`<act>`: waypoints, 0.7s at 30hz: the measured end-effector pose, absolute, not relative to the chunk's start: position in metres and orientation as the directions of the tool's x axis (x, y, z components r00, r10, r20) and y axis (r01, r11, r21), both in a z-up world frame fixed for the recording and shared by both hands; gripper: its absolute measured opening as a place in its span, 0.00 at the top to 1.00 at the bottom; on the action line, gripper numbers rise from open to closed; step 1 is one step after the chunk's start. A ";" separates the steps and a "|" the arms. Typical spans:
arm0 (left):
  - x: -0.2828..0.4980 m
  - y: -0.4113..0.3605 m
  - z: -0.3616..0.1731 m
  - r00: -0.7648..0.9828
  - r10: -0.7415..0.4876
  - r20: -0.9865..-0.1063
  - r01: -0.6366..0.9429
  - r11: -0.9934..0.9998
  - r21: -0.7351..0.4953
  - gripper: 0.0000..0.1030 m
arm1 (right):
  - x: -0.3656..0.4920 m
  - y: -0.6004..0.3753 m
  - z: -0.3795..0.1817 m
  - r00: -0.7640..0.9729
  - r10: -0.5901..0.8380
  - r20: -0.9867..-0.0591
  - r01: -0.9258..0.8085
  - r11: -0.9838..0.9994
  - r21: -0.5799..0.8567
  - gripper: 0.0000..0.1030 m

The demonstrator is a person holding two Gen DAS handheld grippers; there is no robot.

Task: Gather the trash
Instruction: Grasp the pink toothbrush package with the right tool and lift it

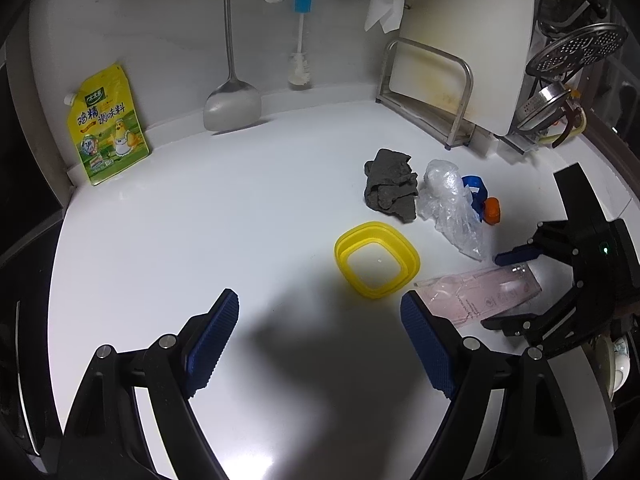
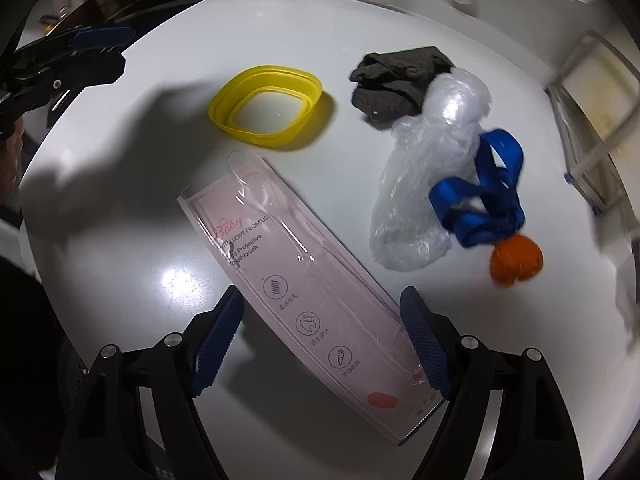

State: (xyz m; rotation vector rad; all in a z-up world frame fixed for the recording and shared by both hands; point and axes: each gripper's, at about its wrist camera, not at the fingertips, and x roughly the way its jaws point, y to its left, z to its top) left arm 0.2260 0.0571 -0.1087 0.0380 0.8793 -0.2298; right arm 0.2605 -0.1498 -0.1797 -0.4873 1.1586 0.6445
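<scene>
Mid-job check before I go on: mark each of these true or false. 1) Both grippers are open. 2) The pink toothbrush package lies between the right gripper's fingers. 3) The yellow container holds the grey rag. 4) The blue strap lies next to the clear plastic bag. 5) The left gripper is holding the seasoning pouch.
1) True: the left gripper and right gripper both stand open.
2) True: the toothbrush package lies flat between them, not gripped.
3) False: the yellow container is empty; the grey rag lies beside it on the counter.
4) True: the blue strap lies against the plastic bag.
5) False: the seasoning pouch leans against the wall, far from the empty left gripper.
</scene>
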 end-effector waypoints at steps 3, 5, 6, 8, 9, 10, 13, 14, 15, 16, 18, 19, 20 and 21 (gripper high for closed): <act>0.228 0.054 -0.109 0.614 -0.187 -0.766 0.220 0.974 -0.062 0.21 | 0.251 -0.152 -0.178 0.281 0.222 -0.934 -0.635 0.773 -0.007 0.38; 0.230 0.053 -0.109 0.614 -0.191 -0.766 0.224 0.972 -0.063 0.21 | 0.246 -0.152 -0.178 0.302 0.220 -0.928 -0.598 0.802 -0.004 0.41; 0.230 0.051 -0.109 0.615 -0.194 -0.765 0.227 0.972 -0.063 0.21 | 0.243 -0.153 -0.178 0.316 0.221 -0.923 -0.577 0.816 -0.002 0.43; 0.231 0.049 -0.108 0.614 -0.196 -0.764 0.232 0.971 -0.063 0.21 | 0.236 -0.153 -0.177 0.331 0.232 -0.915 -0.540 0.841 0.018 0.45; 0.232 0.047 -0.108 0.614 -0.200 -0.764 0.236 0.970 -0.064 0.21 | 0.234 -0.153 -0.177 0.337 0.236 -0.911 -0.519 0.854 0.029 0.47; 0.232 0.045 -0.109 0.612 -0.201 -0.765 0.238 0.969 -0.064 0.21 | 0.233 -0.154 -0.175 0.341 0.239 -0.909 -0.506 0.862 0.037 0.50; 0.233 0.043 -0.109 0.611 -0.204 -0.765 0.238 0.969 -0.069 0.21 | 0.225 -0.159 -0.172 0.367 0.240 -0.898 -0.439 0.897 0.061 0.53; 0.234 0.043 -0.109 0.611 -0.205 -0.765 0.236 0.969 -0.071 0.21 | 0.222 -0.161 -0.171 0.376 0.242 -0.895 -0.413 0.908 0.072 0.53; 0.235 0.043 -0.109 0.610 -0.206 -0.765 0.236 0.969 -0.074 0.21 | 0.217 -0.162 -0.171 0.388 0.236 -0.891 -0.383 0.921 0.077 0.53; 0.235 0.043 -0.109 0.610 -0.207 -0.765 0.235 0.969 -0.074 0.21 | 0.217 -0.164 -0.172 0.395 0.231 -0.889 -0.364 0.928 0.080 0.54; 0.236 0.042 -0.109 0.608 -0.207 -0.766 0.235 0.969 -0.075 0.21 | 0.212 -0.167 -0.170 0.412 0.231 -0.881 -0.316 0.943 0.099 0.54; 0.237 0.041 -0.110 0.608 -0.206 -0.767 0.236 0.969 -0.073 0.21 | 0.207 -0.171 -0.168 0.426 0.249 -0.870 -0.285 0.949 0.132 0.54; 0.238 0.041 -0.110 0.608 -0.204 -0.767 0.237 0.969 -0.070 0.21 | 0.204 -0.172 -0.166 0.440 0.258 -0.860 -0.266 0.952 0.149 0.54; 0.239 0.040 -0.111 0.608 -0.203 -0.768 0.237 0.969 -0.068 0.21 | 0.198 -0.174 -0.162 0.461 0.262 -0.848 -0.239 0.957 0.166 0.54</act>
